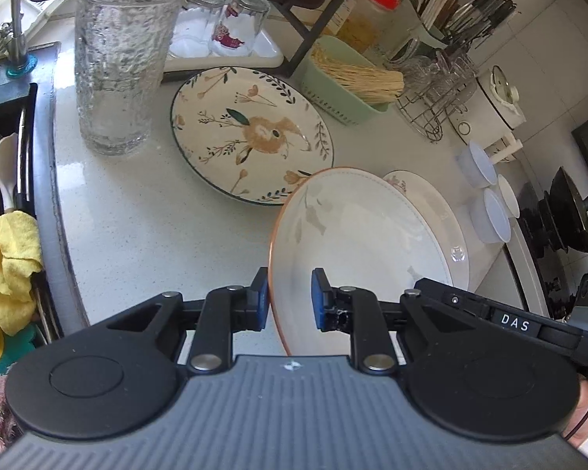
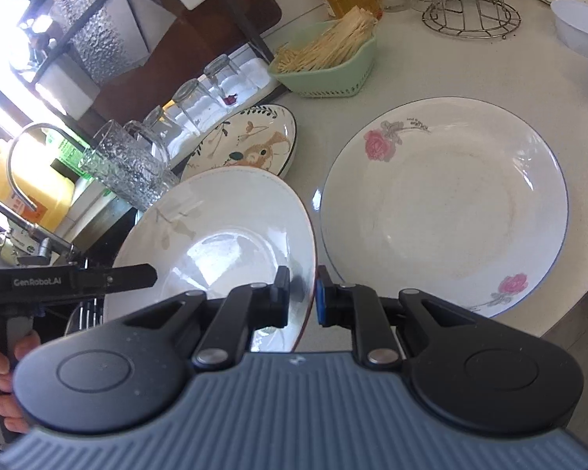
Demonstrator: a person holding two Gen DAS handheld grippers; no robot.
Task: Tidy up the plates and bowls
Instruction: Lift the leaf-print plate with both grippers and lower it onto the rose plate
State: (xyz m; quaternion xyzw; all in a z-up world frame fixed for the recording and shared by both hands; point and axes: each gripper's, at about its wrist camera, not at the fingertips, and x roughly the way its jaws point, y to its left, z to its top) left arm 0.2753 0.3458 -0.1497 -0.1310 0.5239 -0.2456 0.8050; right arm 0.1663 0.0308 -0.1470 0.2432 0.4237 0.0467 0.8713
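Both grippers pinch the orange-rimmed plate [image 1: 356, 243] rim: left gripper [image 1: 290, 299] fingers nearly closed, right gripper [image 2: 302, 295] fingers tight, just left of rose plate [image 2: 450, 203] on desk [image 1: 137, 227].

Speckled white countertop [image 1: 137, 235] carrying the dishware. Lying flat on it: a rabbit-pattern plate [image 1: 251, 137] at centre and a rose-pattern plate [image 2: 443, 207] to its right. Standing on it: a textured glass tumbler [image 1: 121, 62] at far left, a green basket [image 1: 345, 94] of sticks and a wire rack [image 1: 431, 105] at the far side, and white plastic bowls [image 1: 490, 215] at the right edge.
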